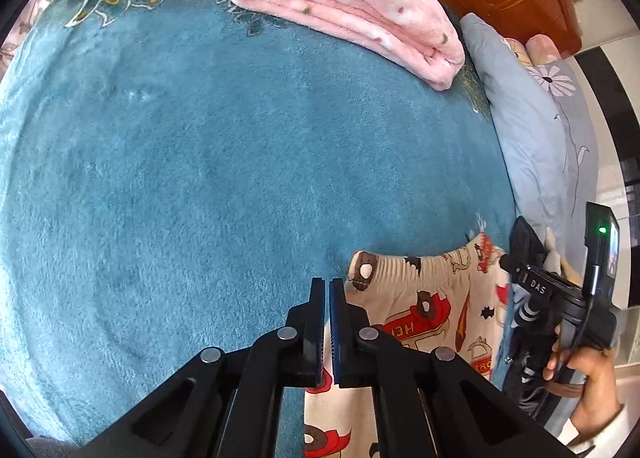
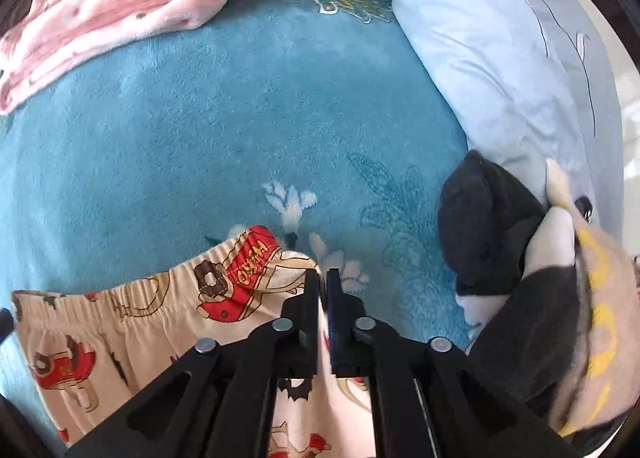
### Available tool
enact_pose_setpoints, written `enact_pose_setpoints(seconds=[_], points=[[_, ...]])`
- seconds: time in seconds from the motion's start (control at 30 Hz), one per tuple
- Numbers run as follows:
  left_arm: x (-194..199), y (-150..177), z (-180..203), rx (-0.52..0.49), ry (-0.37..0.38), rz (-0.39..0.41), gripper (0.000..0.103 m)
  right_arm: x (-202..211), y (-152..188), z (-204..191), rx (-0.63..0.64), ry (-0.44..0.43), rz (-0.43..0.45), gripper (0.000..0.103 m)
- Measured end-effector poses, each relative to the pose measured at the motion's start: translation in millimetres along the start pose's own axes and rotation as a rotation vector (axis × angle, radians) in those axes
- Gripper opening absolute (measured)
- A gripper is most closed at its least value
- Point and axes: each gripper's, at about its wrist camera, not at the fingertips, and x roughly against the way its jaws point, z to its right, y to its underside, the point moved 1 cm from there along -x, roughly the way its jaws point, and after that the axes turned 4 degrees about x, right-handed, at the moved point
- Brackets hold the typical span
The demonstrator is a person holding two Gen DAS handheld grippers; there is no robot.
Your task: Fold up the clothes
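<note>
Left gripper [image 1: 326,286]: my jaws are closed, empty, at the left corner of the waistband.
Right gripper [image 2: 323,278]: a slim gap between my jaws, nothing visibly pinched, at the right corner.
Printed pants [image 2: 132,322]: flat on the teal blanket [image 1: 180,178], beneath and between us.

We record our left black two-finger gripper [image 1: 326,290] angled steeply downward, its jaws drawn together with only a thin slit between the blue-faced pads. Whether cloth is pinched there cannot be confirmed. Our right black two-finger gripper [image 2: 323,282] also points steeply down, its jaws a narrow gap apart; contact with anything is unclear. Our right hand [image 1: 588,374], in a white cuff, grips its handle at the right edge.
</note>
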Motion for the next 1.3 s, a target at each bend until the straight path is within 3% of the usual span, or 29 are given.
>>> enact_pose_setpoints(seconds=[0.07,0.2,0.3,0.4,0.47,0.53,0.6,0.7,0.8,0.87,0.97,1.07,1.2,1.23,1.3], points=[[1.6,1.9,4.0,-0.015,-0.001,0.003,0.004,17.2,5.7,9.5,-0.014,0.015,0.049,0.043],[4.3,4.3,9.3,-0.014,0.022,0.017,0.004,67.3,39.0,44.6,-0.146,-0.071,0.179,0.044],[13.0,5.7,11.8,-0.026,0.068,0.036,0.004,101.9,92.2,65.1,-0.272,-0.158,0.220,0.045],[15.3,12.1,24.3,-0.078,0.106,0.019,0.009,107.9,178.9,95.3,-0.399,-0.195,0.177,0.045],[15.6,19.2,37.0,-0.138,0.129,-0.002,0.022,103.1,254.2,115.4,-0.505,-0.183,0.097,0.045],[15.9,28.5,52.1,-0.214,0.155,-0.030,0.046,99.7,335.2,137.6,-0.653,-0.138,0.010,0.045],[15.4,37.4,61.9,-0.266,0.150,-0.051,0.047,98.8,427.6,163.0,-0.848,-0.068,-0.084,0.045],[12.9,45.2,67.3,-0.293,0.133,-0.080,0.048,105.4,539.2,187.5,-1.136,-0.006,-0.152,0.046],[11.8,44.4,65.1,-0.268,0.114,-0.088,0.048,112.2,629.2,190.8,-1.365,0.012,-0.189,0.050],[13.7,43.2,62.4,-0.251,0.107,-0.081,0.048,111.5,669.6,186.4,-1.468,0.003,-0.213,0.053],[19.3,41.3,57.2,-0.223,0.100,-0.066,0.048,100.0,702.2,175.5,-1.584,-0.030,-0.211,0.053],[23.8,40.9,54.0,-0.207,0.094,-0.054,0.048,89.2,708.1,168.0,-1.625,-0.077,-0.191,0.053],[25.4,41.4,53.7,-0.204,0.087,-0.046,0.049,89.0,706.1,164.1,-1.626,-0.065,-0.186,0.050],[25.6,41.2,53.4,-0.204,0.086,-0.045,0.049,91.1,704.2,163.3,-1.628,-0.077,-0.173,0.045],[26.1,40.8,52.8,-0.203,0.084,-0.043,0.049,95.0,697.2,161.7,-1.615,-0.106,-0.149,0.012]])
